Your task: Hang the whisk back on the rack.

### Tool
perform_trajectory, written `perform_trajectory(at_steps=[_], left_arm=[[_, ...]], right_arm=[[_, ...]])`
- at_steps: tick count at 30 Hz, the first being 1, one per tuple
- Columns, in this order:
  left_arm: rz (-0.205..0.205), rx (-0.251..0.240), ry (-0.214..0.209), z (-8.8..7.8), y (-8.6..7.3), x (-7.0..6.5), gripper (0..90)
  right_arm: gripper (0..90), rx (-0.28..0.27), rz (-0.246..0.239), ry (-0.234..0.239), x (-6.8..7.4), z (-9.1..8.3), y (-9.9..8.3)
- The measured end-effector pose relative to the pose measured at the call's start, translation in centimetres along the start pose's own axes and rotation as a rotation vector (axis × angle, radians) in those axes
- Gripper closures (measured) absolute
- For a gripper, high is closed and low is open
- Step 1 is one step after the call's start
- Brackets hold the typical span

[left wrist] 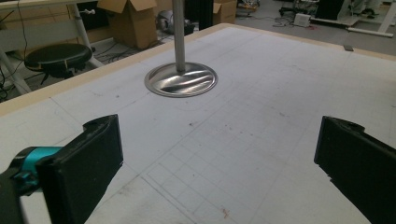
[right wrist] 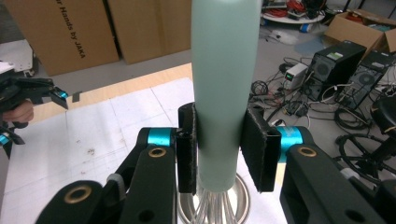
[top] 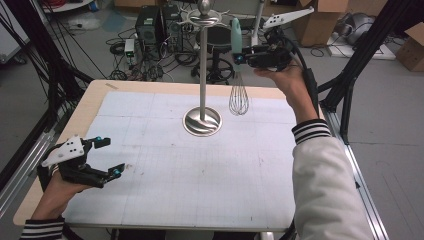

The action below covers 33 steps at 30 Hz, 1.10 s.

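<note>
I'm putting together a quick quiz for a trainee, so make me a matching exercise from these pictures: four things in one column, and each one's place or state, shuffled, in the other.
Column one:
1. whisk
2. left claw
3. right claw
4. stand base

Column two:
A. open, low over the table's near left corner
B. resting on the mat, behind the middle
C. hanging wires-down in the air, by the pole
D. shut on a pale green handle

Pairs: 1-C, 2-A, 3-D, 4-B
</note>
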<state>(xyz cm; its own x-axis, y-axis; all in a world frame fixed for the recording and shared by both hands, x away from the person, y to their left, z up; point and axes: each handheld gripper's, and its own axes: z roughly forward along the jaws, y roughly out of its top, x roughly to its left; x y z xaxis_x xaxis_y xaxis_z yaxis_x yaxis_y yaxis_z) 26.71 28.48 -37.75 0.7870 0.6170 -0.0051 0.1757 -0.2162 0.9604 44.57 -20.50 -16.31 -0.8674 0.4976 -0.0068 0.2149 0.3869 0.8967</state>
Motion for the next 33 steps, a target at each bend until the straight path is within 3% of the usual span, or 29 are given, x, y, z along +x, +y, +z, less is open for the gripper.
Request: perform_trajectory(at_steps=[13, 33], left_arm=[[-0.001, -0.001, -0.004, -0.1, 0.0, 0.0, 1.7], [0.001, 0.000, -0.003, 0.0, 0.0, 0.0, 1.7]], right_arm=[[68.2, 0.011, 0.015, 0.003, -0.7, 0.7, 0.2], [68.1, 0.029, 0.015, 0.017, -1.1, 3.4, 0.1]])
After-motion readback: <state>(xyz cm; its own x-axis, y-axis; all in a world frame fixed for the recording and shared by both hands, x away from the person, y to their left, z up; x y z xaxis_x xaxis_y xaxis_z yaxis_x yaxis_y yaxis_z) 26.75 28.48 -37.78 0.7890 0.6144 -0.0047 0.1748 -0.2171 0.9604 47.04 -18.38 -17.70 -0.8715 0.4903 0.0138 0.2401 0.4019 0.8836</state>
